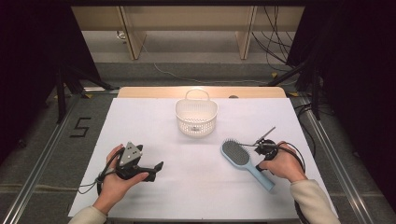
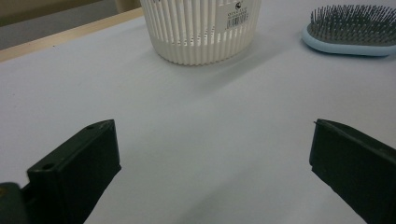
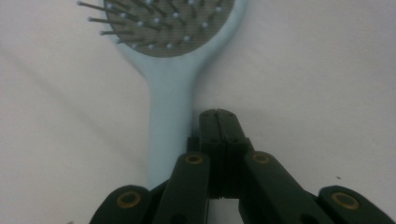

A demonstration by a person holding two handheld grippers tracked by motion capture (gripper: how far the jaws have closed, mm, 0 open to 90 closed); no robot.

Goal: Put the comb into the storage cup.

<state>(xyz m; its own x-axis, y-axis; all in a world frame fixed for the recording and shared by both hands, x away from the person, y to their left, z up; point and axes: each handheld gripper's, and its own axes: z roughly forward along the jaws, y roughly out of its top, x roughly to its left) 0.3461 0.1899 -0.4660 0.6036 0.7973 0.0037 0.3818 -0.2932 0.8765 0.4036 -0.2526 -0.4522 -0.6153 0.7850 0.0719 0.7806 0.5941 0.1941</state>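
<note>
Closed jaws nudge a hairbrush as a basket waits mid-table

The pale blue hairbrush [image 1: 244,162] lies bristles-up on the white table [image 1: 187,186], right of centre, its handle angled toward the person's near side; the right gripper [image 3: 218,122], jaws pressed together on nothing, sits just beside the handle, apparently to push or line it up rather than lift it. Further out, the white slatted basket [image 1: 196,116] stands upright near the table's far middle, mouth open, a likely home for the brush. On the opposite side, the left gripper [image 2: 212,154] rests low over bare table with jaws spread wide, seemingly held in reserve.
</note>
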